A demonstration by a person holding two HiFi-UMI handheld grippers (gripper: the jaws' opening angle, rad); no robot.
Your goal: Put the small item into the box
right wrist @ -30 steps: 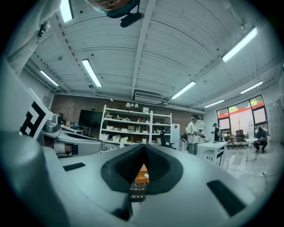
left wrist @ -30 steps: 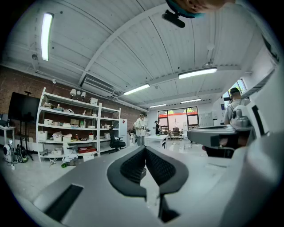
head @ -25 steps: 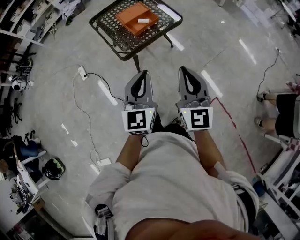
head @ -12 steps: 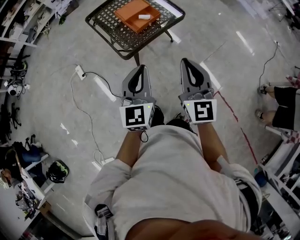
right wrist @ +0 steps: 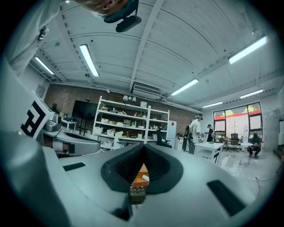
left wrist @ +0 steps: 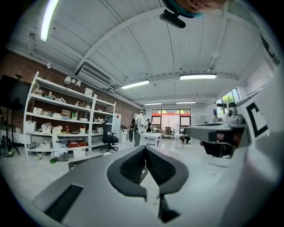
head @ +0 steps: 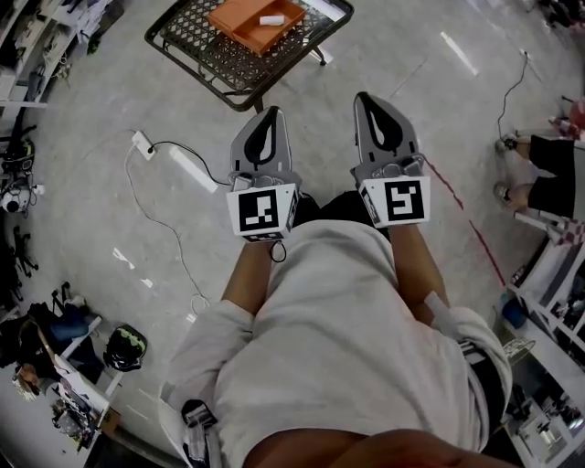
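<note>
Head view: at twelve o'clock the table (head: 196, 50) holds the box (head: 239, 20), and the small item (head: 271, 19) already lies inside. I judge it best to keep the left gripper (head: 271, 119) and the right gripper (head: 368, 102) well clear; both are empty, jaws together. The table is black metal mesh, the box shallow, smooth and orange, the item short and white.

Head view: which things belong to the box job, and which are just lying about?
Job: orange box, small white item lying in it, mesh table under them.
Lying about: power strip, dark helmet, both on the floor.
</note>
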